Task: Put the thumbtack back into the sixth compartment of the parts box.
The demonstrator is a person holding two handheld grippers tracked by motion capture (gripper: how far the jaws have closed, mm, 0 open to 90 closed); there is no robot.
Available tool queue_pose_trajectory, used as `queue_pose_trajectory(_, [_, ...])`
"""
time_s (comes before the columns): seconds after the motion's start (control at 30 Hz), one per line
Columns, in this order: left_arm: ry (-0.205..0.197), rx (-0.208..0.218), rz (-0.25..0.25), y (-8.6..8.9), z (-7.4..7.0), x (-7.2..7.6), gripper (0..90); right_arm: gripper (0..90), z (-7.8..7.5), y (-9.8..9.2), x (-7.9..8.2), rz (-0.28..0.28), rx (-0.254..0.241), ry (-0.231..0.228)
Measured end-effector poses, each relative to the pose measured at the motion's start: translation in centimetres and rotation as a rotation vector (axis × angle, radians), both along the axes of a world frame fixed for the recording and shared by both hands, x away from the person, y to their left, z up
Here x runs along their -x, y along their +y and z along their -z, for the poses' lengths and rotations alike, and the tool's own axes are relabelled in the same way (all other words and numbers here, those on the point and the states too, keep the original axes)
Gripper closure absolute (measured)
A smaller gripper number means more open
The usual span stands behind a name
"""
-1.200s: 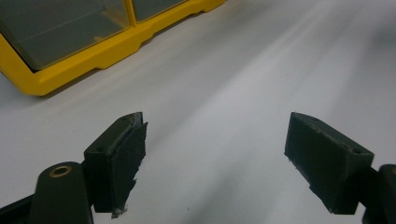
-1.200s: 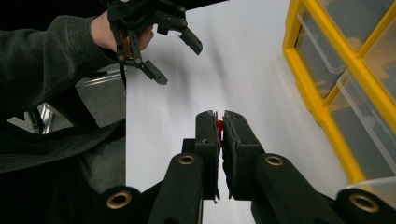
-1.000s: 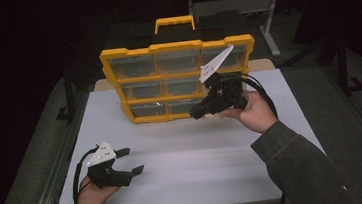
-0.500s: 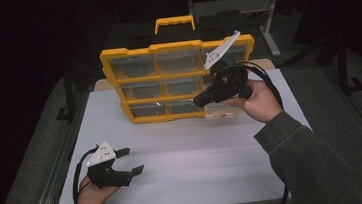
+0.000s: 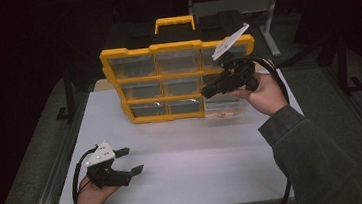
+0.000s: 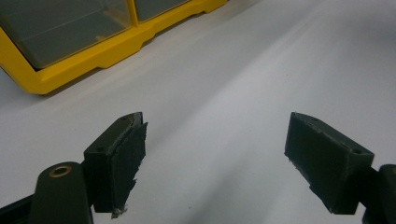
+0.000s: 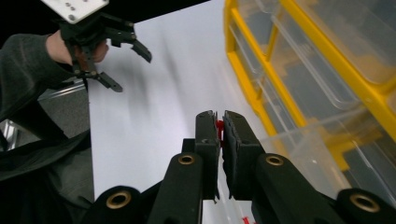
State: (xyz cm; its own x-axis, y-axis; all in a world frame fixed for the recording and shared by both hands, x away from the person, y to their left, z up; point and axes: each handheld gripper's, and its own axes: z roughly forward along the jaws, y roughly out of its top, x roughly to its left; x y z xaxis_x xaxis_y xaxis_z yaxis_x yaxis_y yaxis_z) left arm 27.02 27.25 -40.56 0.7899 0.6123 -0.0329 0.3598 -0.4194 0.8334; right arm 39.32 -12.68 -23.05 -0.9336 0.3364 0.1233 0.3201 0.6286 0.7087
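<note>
My right gripper (image 7: 220, 135) is pinched shut on a small red part (image 7: 218, 128), held above the clear drawer (image 5: 226, 108) pulled out at the lower right corner of the yellow organizer (image 5: 179, 79) near the tabletop's far edge. I judge it best to centre over one chosen bin before releasing. A few red bits lie in that drawer; my left gripper (image 5: 127, 161) rests wide open and empty near the front left corner.
</note>
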Motion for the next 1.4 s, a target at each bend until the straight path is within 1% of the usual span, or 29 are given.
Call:
queue_pose_trajectory(0.07, [-0.005, -0.003, 0.003, 0.0, -0.1, 0.0, 20.0, 83.3, 0.0, -0.4, -0.1, 0.007, 0.003, -0.01])
queue_pose_trajectory(0.1, [0.001, 0.001, 0.0, 0.0, 0.0, 0.0, 20.0, 83.3, 0.1, -0.5, -0.2, 0.011, 0.007, -0.014])
queue_pose_trajectory(0.2, [-0.002, -0.003, 0.006, 0.0, 0.0, 0.0, 19.9, 83.3, 0.1, -0.7, -0.3, 0.025, 0.011, -0.006])
queue_pose_trajectory(0.33, [-0.005, -0.005, 0.005, 0.1, 0.0, -0.1, 19.9, 83.3, 0.3, -1.0, -0.6, 0.033, 0.011, -0.018])
queue_pose_trajectory(0.37, [-0.005, -0.005, 0.005, 0.1, 0.0, -0.1, 19.9, 83.3, 0.3, -1.1, -0.6, 0.041, 0.011, -0.008])
queue_pose_trajectory(0.47, [0.0, -0.001, 0.002, 0.0, 0.0, 0.0, 19.9, 83.3, 0.4, -1.3, -0.8, 0.052, 0.022, -0.011])
queue_pose_trajectory(0.5, [-0.004, -0.004, 0.004, 0.0, 0.0, 0.0, 19.9, 83.3, 0.5, -1.4, -0.9, 0.051, 0.021, -0.019])
queue_pose_trajectory(0.57, [-0.007, -0.008, 0.008, 0.1, -0.1, -0.1, 19.9, 83.3, 0.5, -1.6, -0.9, 0.06, 0.018, -0.014])
queue_pose_trajectory(0.63, [-0.004, -0.007, 0.007, 0.1, -0.1, -0.1, 19.8, 83.2, 0.5, -1.8, -1.0, 0.064, 0.02, -0.02])
queue_pose_trajectory(0.7, [-0.005, 0.006, 0.003, 0.0, -0.1, 0.0, 19.8, 83.3, 0.4, -1.9, -1.0, 0.075, 0.012, -0.009])
queue_pose_trajectory(0.77, [-0.006, 0.003, 0.005, 0.1, -0.2, 0.0, 19.8, 83.2, 0.5, -2.1, -1.0, 0.079, 0.016, -0.021])
queue_pose_trajectory(0.9, [-0.003, 0.002, 0.003, 0.1, -0.2, 0.0, 19.8, 83.2, 0.7, -2.4, -1.1, 0.092, 0.024, -0.017])
queue_pose_trajectory(0.93, [-0.003, 0.0, 0.004, 0.1, -0.2, 0.0, 19.8, 83.2, 0.9, -2.5, -1.2, 0.102, 0.027, -0.017])
queue_pose_trajectory(1.1, [-0.002, -0.001, 0.005, 0.1, -0.1, 0.0, 19.8, 83.2, 1.5, -3.0, -1.4, 0.118, 0.033, -0.007])
queue_pose_trajectory(1.23, [0.002, 0.006, 0.0, 0.1, -0.2, 0.0, 19.8, 83.2, 1.7, -3.3, -1.4, 0.128, 0.032, -0.007])
queue_pose_trajectory(1.33, [0.001, -0.004, 0.006, 0.0, -0.1, 0.0, 19.9, 83.2, 1.8, -3.6, -1.5, 0.133, 0.034, -0.005])
queue_pose_trajectory(1.4, [0.003, 0.0, 0.004, 0.0, -0.1, 0.0, 19.8, 83.1, 1.8, -3.6, -1.4, 0.147, 0.033, 0.009])
